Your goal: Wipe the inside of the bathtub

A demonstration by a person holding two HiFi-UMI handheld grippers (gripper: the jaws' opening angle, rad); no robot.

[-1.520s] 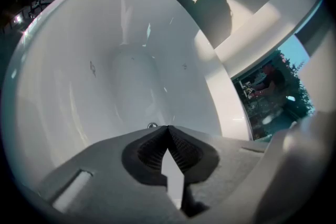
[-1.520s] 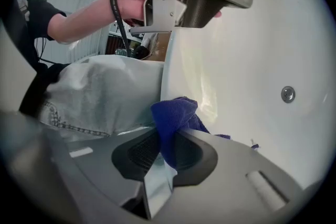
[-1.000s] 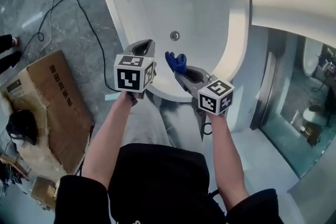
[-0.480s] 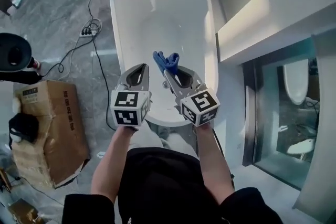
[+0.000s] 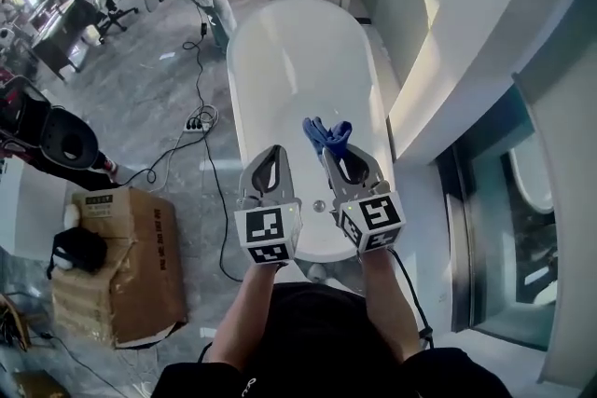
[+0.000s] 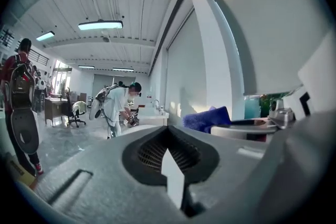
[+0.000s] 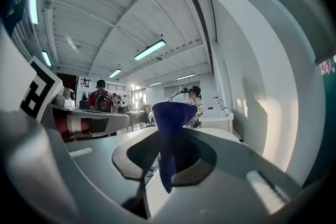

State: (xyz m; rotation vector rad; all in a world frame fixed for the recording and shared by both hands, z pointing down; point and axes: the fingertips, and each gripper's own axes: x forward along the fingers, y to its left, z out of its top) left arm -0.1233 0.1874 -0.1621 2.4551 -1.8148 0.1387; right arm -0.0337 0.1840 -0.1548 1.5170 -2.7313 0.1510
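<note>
1. Both claws hang above the near end of the white bathtub (image 5: 297, 61), and neither is down inside it yet.
2. The right claw (image 5: 332, 150) is clamped tight on a blue cloth (image 5: 325, 131). The fabric bunches out past the tips, above the bathtub's near-right side.
3. The left claw (image 5: 274, 154) has its jaws pressed together with nothing between them, over the bathtub's near end.
4. To wipe well, I'd say the right claw should drop into the bathtub and tilt so the fabric, not the hard tips, meets the enamel.
5. Long overlapping strokes along the bathtub wall toward the drain (image 5: 319, 205) look best.
6. Only a narrow fold seems pinched, so hard dragging could pull the cloth free.
</note>
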